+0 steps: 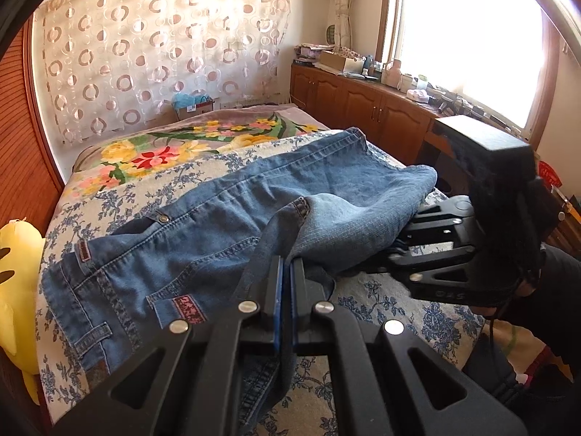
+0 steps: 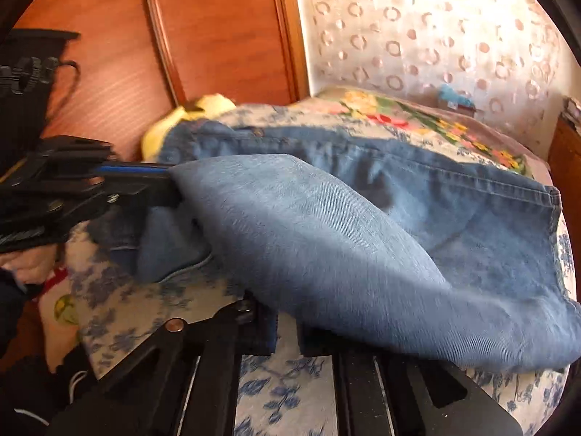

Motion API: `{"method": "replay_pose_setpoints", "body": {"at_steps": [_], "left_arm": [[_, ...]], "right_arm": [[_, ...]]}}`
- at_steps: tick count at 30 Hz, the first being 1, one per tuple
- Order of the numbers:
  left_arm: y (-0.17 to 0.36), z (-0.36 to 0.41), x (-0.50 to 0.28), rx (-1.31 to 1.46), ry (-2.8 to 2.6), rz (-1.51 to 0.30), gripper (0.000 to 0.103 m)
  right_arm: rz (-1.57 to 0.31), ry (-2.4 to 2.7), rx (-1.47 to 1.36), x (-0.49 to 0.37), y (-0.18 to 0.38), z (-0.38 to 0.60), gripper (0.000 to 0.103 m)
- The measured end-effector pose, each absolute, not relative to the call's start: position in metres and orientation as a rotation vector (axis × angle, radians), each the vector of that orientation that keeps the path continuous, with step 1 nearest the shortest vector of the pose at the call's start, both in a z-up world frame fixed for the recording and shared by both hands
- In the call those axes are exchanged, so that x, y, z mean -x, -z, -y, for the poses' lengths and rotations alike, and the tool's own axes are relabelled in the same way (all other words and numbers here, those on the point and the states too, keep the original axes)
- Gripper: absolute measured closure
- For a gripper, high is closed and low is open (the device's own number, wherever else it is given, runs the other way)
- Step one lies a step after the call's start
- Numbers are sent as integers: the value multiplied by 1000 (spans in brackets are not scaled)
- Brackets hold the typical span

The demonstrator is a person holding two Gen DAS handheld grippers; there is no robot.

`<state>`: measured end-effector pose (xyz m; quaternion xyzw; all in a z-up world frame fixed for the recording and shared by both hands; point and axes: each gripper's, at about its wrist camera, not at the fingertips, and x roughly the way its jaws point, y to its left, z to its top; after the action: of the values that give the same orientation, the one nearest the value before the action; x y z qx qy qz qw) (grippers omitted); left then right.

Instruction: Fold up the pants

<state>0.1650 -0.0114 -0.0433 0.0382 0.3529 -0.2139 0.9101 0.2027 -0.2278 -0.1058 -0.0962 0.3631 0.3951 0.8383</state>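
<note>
Blue jeans (image 1: 203,225) lie across the bed, waistband and pockets to the left in the left wrist view. A leg is folded back over them, its paler inside showing (image 2: 345,247). My left gripper (image 1: 287,267) is shut, a fold of denim pinched between its blue pads; the right wrist view shows it at the left (image 2: 172,183) gripping the fabric's edge. My right gripper (image 2: 287,325) sits at the bottom of its own view, its jaws close together with the folded leg draped over the tips. In the left wrist view its tips (image 1: 397,249) are buried under the denim.
The bed has a blue-flowered sheet (image 1: 399,312) and a bright floral blanket (image 1: 163,152) farther back. A yellow plush toy (image 1: 14,254) rests at the left edge. Wooden cabinets (image 1: 363,105) with clutter run under the window. A wooden panel (image 2: 218,36) stands behind the bed.
</note>
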Motion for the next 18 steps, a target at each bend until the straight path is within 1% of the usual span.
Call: {"method": "replay_pose_setpoints", "body": {"at_steps": [9, 14, 17, 18], "left_arm": [[33, 10, -157, -67, 465, -711, 103], [35, 13, -145, -71, 484, -722, 102], [39, 17, -138, -82, 476, -729, 102], [40, 16, -135, -81, 476, -728, 102]], "right_arm": [[-715, -889, 125, -156, 80, 262, 103], [-741, -905, 137, -139, 85, 264, 103], [-768, -851, 166, -143, 91, 260, 100], [-769, -839, 175, -144, 91, 259, 93]]}}
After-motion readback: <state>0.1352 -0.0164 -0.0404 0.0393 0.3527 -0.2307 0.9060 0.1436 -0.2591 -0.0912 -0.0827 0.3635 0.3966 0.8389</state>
